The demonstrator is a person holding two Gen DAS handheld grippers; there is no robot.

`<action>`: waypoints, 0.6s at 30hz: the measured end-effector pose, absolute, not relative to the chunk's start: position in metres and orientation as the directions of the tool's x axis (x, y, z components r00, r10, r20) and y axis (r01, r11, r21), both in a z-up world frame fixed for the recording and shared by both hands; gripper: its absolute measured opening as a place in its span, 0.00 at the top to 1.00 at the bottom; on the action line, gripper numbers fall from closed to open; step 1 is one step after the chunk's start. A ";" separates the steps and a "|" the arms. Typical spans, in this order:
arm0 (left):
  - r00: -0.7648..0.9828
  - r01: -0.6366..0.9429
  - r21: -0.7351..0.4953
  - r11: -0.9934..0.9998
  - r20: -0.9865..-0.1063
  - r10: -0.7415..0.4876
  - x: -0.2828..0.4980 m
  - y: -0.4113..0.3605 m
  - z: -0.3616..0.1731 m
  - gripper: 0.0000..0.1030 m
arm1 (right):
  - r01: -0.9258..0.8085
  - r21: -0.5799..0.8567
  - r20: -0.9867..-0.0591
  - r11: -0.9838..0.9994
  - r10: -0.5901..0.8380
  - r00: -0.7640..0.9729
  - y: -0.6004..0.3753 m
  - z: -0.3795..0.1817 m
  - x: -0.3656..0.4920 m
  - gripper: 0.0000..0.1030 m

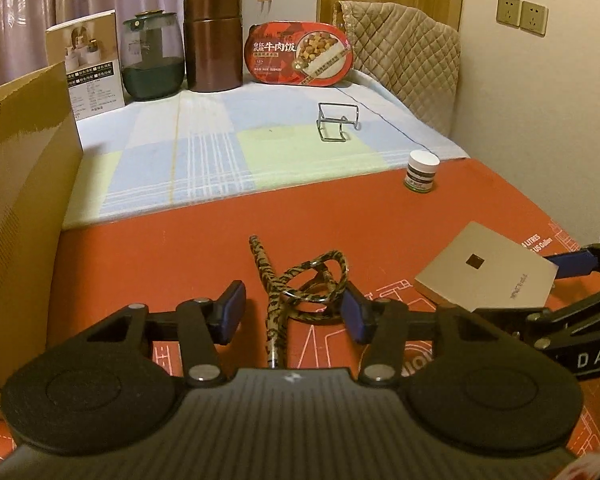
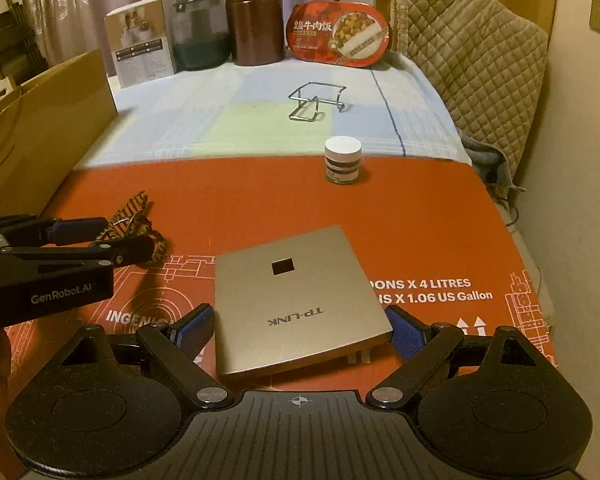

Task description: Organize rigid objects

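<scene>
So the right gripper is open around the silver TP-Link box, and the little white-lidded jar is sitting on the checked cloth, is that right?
Not quite. The right gripper is open around the TP-Link box, but the white-lidded jar stands on the orange mat, just in front of the checked cloth, not on it. The right wrist view shows this.

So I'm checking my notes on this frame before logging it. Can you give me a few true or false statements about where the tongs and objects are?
1. The right tongs are open around the TP-Link box. True.
2. The left tongs are shut on the striped strap. False: they are open, with the strap between them.
3. The small jar lies on its side. False: it stands upright.
4. The wire stand sits on the checked cloth. True.
</scene>
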State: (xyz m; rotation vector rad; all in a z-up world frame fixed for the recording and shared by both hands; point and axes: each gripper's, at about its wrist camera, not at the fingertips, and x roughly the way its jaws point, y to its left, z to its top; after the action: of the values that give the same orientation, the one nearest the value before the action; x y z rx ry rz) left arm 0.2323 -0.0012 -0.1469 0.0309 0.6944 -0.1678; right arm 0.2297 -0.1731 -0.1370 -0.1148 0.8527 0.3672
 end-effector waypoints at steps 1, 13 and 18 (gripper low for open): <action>0.755 0.164 -0.029 0.986 -0.639 -0.144 0.232 -0.001 -0.147 0.54 | -0.366 0.045 -0.757 0.930 0.271 0.595 -0.172 -0.139 0.230 0.15; 0.754 0.160 -0.056 0.985 -0.637 -0.159 0.231 0.006 -0.148 0.54 | -0.500 -0.045 -0.750 0.865 0.301 0.588 -0.160 -0.151 0.249 0.08; 0.748 0.165 -0.063 0.984 -0.643 -0.167 0.232 0.004 -0.150 0.54 | -0.502 -0.003 -0.762 0.865 0.323 0.561 -0.164 -0.151 0.255 0.08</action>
State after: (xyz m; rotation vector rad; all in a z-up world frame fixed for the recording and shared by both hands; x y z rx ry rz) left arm 0.2318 0.0036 -0.1504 -0.0023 0.7034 -0.1815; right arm 0.2550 -0.1637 -0.1511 -0.2308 0.8454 0.4914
